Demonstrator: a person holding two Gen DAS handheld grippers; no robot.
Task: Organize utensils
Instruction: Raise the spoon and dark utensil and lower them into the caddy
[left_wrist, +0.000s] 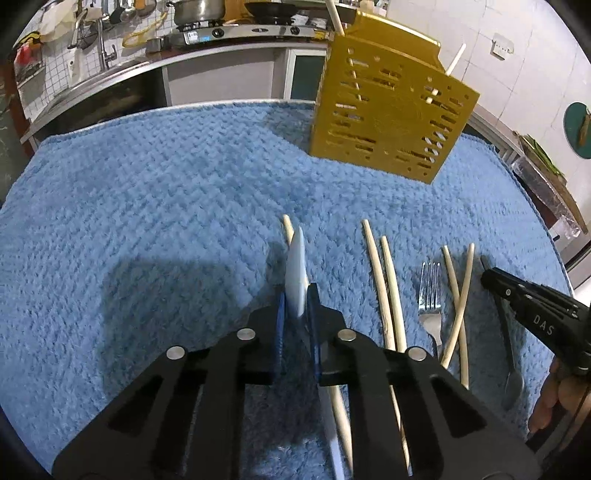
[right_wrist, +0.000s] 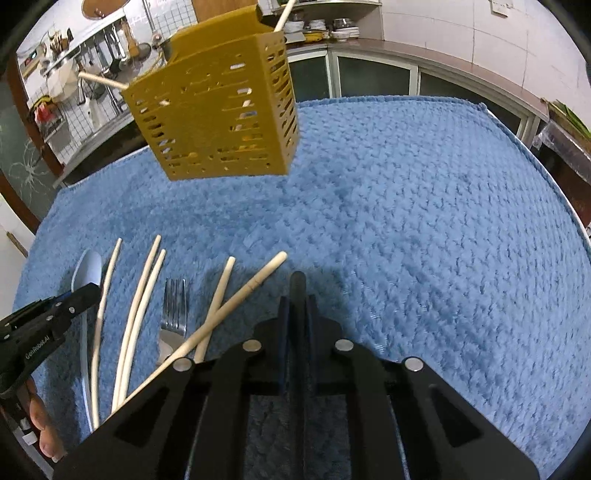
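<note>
Clamped on a white spoon (left_wrist: 297, 277) in the left gripper (left_wrist: 295, 310), a dark-handled utensil (right_wrist: 297, 295) in the right gripper (right_wrist: 297, 306); both long axes aimed up-frame at the yellow holder (left_wrist: 388, 114), nearer the left.

- The white spoon's (left_wrist: 297, 273) handle is hidden between the jaws at lower centre of the left view.
- The chopsticks (right_wrist: 127, 332) run under the black gripper body at lower left of the right view.
- The dark utensil (right_wrist: 297, 291) in the right jaws is too hidden to identify.
</note>
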